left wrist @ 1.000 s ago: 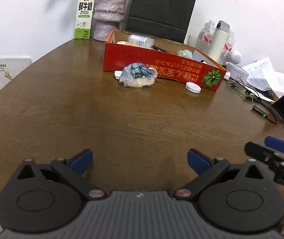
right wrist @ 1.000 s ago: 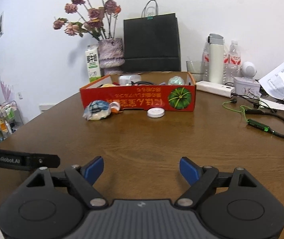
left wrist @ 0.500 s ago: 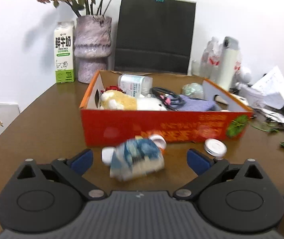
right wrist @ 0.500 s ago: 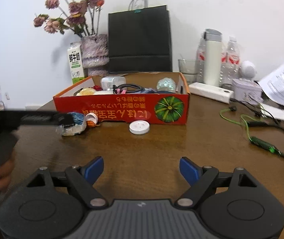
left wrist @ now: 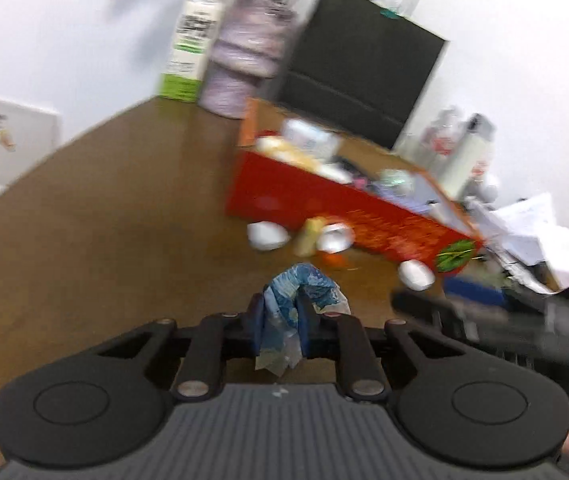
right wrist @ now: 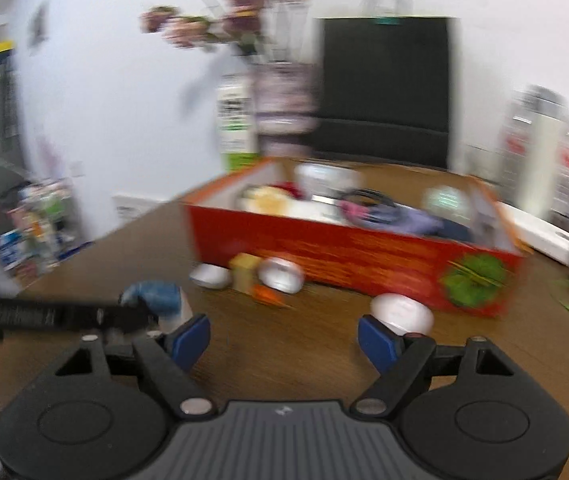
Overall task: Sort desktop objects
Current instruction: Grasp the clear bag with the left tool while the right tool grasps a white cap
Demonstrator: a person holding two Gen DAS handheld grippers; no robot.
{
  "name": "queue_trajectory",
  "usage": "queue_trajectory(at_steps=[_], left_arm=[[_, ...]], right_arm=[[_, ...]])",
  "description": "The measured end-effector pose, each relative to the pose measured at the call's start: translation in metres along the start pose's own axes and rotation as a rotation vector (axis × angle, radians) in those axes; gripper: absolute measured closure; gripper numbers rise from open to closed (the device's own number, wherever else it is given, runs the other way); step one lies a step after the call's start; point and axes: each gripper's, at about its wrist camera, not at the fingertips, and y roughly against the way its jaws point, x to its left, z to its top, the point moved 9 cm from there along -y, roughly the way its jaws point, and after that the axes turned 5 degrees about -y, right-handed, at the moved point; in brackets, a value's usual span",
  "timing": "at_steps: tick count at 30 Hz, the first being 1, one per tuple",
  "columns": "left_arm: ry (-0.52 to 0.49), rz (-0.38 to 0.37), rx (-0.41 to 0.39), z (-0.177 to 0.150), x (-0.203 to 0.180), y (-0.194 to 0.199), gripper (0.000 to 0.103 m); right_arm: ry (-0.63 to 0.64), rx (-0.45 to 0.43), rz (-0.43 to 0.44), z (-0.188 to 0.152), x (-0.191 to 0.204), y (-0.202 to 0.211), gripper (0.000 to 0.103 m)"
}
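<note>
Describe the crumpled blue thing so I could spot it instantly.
Find the long red cardboard box on the brown wooden table. In front of it, the left gripper is closing on a crumpled blue-and-white plastic wrapper, unlike the small white pieces nearby.

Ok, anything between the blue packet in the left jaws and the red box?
Nothing tall. The packet is clamped in the left gripper; only low clutter, a white cap and small bits, lies before the box wall.
</note>
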Motion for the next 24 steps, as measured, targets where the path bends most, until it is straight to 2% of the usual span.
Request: queue_trajectory(at_steps=[4,7,9,11,13,15,18,22,24], left_arm=[[0.017,0.133,-0.025,-0.001,0.037,0.018,0.086],[0.048,0.202,-0.044,0.002,0.059,0.021,0.086],[0.065,0.207,-0.038,0.000,0.067,0.020,0.086],[0.061,0.202,-0.043,0.000,0.067,0.021,0.086],[0.042,0.192,-0.052,0.001,0.063,0.022,0.086],[0.023,0.192,-0.054,0.002,0.060,0.021,0.086],[0.025,0.175,-0.048,0.002,0.056,0.022,0.086],[-0.006,0.155,-0.051,-0.002,0.043,0.032,0.086],[-0.025,0.139,-0.049,-0.005,0.036,0.037,0.086]], right_arm=[[0.055,0.063,0.100,0.016,0.045,-0.045,0.046],[0.116,0.092,0.096,0.019,0.069,-0.075,0.048],[0.162,0.088,0.067,0.020,0.077,-0.094,0.049],[0.190,0.106,-0.008,0.021,0.074,-0.113,0.050],[0.206,0.115,-0.045,0.020,0.067,-0.123,0.057],[0.218,0.110,-0.021,0.020,0.068,-0.125,0.059],[0.184,0.139,0.014,0.017,0.066,-0.125,0.076],[0.129,0.159,0.030,0.011,0.062,-0.112,0.077],[0.101,0.140,0.033,0.004,0.059,-0.091,0.077]])
